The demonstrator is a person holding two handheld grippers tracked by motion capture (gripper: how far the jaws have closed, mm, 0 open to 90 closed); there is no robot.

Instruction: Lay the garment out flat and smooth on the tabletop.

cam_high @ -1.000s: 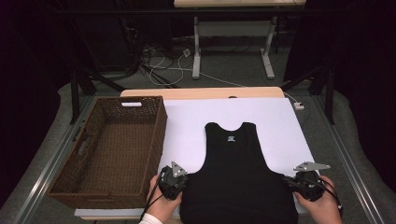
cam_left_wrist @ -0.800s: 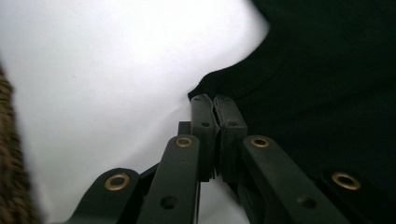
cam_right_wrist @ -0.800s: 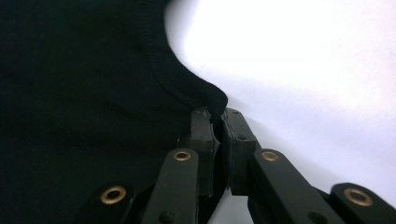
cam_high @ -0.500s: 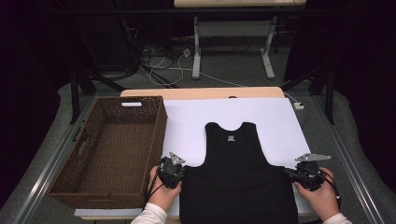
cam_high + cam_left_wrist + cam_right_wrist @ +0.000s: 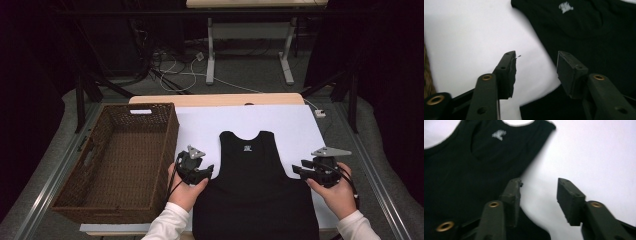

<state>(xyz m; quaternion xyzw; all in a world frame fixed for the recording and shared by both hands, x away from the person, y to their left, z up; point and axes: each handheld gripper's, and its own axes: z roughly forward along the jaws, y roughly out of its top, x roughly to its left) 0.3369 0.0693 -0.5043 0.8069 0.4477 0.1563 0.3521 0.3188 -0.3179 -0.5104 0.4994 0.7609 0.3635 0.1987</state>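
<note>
White sheeting (image 5: 295, 125) is spread over the table, whose wooden far edge (image 5: 215, 99) is left bare; dark floor, cables and the white legs of another table (image 5: 210, 50) are seen beyond it.

A black tank top (image 5: 255, 190) is laid flat on the sheet at the near middle, neck towards the far side and hem at the near edge. A small pale label (image 5: 247, 147) is seen just inside the neckline; it is also caught in the left gripper view (image 5: 565, 6) and in the right gripper view (image 5: 499, 134). The straps and armholes are spread evenly, and the fabric lies smooth.

The left gripper (image 5: 209, 171) is held just beside the top's left armhole, and the right gripper (image 5: 296, 170) just beside the right one. In the left gripper view, the gripper (image 5: 536, 72) is seen with its jaws apart, having just been opening; nothing is pinched between them, and white sheet and the curved armhole edge are seen through the gap. In the right gripper view, that gripper (image 5: 539, 197) is likewise seen parted after opening, with bare sheet between the pads and the top's side edge lying under the left jaw. Whether either gripper brushes the cloth cannot be told.

The left hand (image 5: 186, 187) and right hand (image 5: 336, 192) are brought in from the near edge in white sleeves.

A brown wicker basket (image 5: 165, 145) is set on the table's left side, near the left gripper, with a white tag (image 5: 141, 111) on its far rim.
</note>
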